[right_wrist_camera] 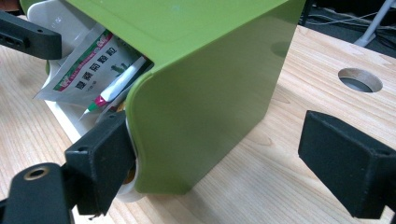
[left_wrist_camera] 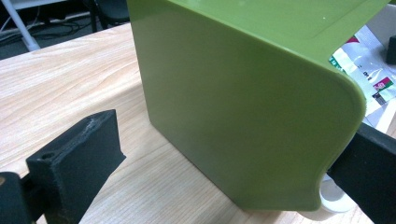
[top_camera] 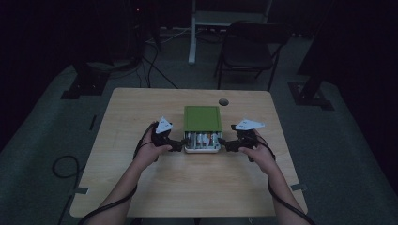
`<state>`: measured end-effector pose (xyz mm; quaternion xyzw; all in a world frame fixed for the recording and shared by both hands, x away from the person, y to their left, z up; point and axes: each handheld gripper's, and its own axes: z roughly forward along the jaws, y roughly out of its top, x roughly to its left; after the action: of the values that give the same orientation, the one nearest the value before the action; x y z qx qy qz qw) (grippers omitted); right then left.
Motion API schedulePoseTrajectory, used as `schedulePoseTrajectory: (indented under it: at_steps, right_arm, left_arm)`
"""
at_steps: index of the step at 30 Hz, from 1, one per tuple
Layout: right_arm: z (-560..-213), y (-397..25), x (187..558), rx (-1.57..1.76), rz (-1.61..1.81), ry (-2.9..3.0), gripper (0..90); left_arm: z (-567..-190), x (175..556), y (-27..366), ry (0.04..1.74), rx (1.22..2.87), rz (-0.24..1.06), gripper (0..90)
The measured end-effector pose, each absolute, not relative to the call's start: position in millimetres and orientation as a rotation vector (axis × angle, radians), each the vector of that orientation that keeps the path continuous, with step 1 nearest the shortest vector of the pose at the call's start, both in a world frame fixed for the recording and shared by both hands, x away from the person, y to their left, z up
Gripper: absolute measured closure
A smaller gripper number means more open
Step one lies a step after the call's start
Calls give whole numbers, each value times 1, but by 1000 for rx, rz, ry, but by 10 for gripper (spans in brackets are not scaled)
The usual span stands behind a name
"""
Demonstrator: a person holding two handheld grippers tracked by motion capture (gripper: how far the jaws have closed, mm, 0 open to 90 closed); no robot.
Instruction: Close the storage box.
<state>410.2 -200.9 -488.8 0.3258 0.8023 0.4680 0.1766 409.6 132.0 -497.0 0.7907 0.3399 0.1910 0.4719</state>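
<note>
A green box (top_camera: pixel 202 118) stands at the middle of the wooden table (top_camera: pixel 141 187), and its white drawer (top_camera: pixel 202 149) is pulled out toward me. Inside the drawer lie printed packets (right_wrist_camera: pixel 88 65) and a thin tube (right_wrist_camera: pixel 112 88). My left gripper (top_camera: pixel 177 145) is at the drawer's left side, open, with the green box's front corner (left_wrist_camera: pixel 261 130) between its jaws. My right gripper (top_camera: pixel 225 144) is at the drawer's right side, also open. One of its jaws rests against the white drawer (right_wrist_camera: pixel 128 191) under the box's corner, while the other stands apart from the box wall (right_wrist_camera: pixel 205 107).
A round cable hole (top_camera: pixel 223 101) is cut in the table behind the box. Beyond the table stand a dark folding chair (top_camera: pixel 248 51) and a white desk leg (top_camera: pixel 192 33). Cables lie on the floor (top_camera: pixel 63 166) at the left.
</note>
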Motion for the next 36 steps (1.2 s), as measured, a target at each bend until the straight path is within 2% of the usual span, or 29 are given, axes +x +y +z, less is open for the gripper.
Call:
schedulePoseTrajectory:
  at_steps: [16, 28, 36]
  right_arm:
    - [-488, -201, 414, 939, 1325, 2278, 113]
    - [-487, -207, 402, 994, 1345, 2277, 112]
    - [-494, -214, 390, 1011, 1331, 2277, 112]
  left_arm:
    - [-497, 413, 130, 830, 1941, 481, 12]
    - [-494, 395, 135, 832, 1941, 445, 12]
    - [-505, 382, 150, 876, 1953, 433, 12]
